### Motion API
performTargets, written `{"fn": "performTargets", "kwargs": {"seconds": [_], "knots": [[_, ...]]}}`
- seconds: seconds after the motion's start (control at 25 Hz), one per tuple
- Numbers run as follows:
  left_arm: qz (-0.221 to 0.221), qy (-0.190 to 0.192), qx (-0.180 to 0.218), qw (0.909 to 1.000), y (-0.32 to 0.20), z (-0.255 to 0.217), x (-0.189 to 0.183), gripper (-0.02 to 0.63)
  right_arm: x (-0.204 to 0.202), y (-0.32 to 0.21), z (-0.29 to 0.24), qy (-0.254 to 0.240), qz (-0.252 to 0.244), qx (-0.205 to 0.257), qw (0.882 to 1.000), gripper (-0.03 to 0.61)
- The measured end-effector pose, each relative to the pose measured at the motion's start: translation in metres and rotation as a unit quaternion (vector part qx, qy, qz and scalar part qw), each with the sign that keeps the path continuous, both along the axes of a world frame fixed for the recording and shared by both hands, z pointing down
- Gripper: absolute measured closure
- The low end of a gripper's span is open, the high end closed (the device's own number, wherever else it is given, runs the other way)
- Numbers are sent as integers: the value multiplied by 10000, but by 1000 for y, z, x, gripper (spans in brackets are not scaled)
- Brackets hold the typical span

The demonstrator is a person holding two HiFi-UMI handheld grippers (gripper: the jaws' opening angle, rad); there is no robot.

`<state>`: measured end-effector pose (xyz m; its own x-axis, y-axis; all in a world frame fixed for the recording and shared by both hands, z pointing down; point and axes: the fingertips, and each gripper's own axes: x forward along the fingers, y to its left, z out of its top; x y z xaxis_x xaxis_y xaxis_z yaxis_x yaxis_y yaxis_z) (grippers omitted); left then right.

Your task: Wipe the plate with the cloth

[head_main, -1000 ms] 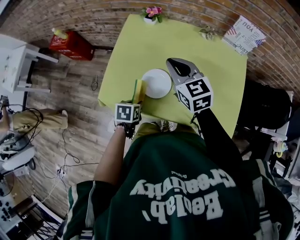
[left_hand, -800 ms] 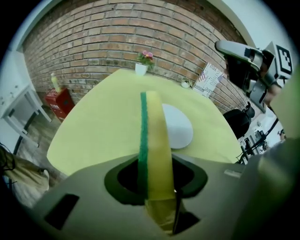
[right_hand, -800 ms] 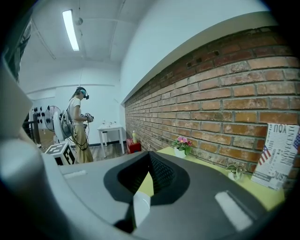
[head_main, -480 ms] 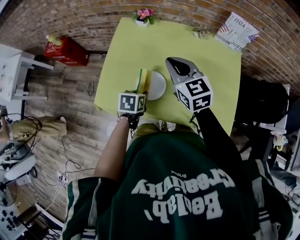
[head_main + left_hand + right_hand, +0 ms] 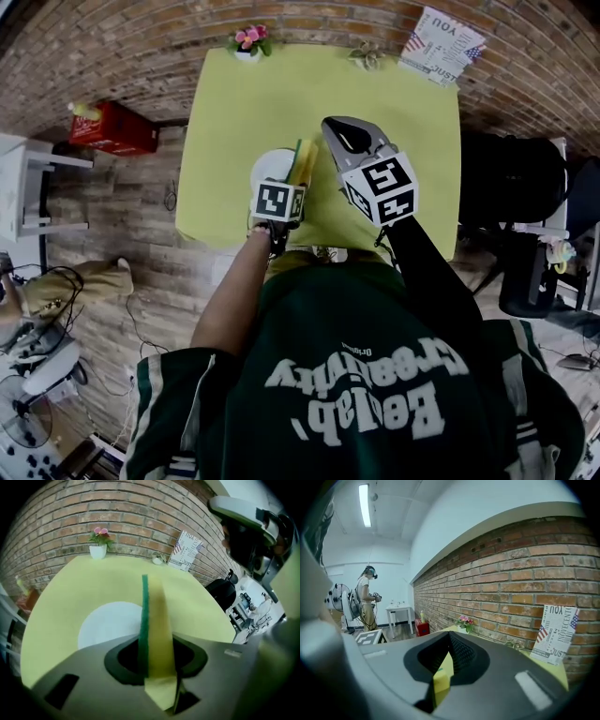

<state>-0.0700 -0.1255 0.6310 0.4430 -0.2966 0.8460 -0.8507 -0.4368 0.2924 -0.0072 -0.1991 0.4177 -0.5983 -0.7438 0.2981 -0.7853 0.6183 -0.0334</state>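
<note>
Round white plate (image 5: 270, 169) near the lime table's (image 5: 375, 84) left edge may skid off if you press hard with the yellow-green cloth (image 5: 158, 620) pinched in your left gripper (image 5: 157, 667); right gripper (image 5: 449, 658) closed, empty.

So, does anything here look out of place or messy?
Nothing spilled or broken. Only the yellow-and-green cloth looks odd: the left tongs hold it on edge by the white plate, not flat on it.
</note>
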Motion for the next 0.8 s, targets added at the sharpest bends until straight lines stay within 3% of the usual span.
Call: {"fn": "performTargets", "kwargs": {"seconds": [0.2, 0.64, 0.8], "knots": [[-196, -18, -10, 9998, -4, 2, -10, 476, 4, -5, 2, -5, 3, -19, 10000, 565], [-1223, -171, 41, 9923, -14, 1, -96, 476, -17, -8, 4, -7, -280, -23, 9996, 565], [-1354, -386, 13, 9900, -14, 4, -114, 476, -22, -10, 4, -11, -319, -34, 9995, 565]]}}
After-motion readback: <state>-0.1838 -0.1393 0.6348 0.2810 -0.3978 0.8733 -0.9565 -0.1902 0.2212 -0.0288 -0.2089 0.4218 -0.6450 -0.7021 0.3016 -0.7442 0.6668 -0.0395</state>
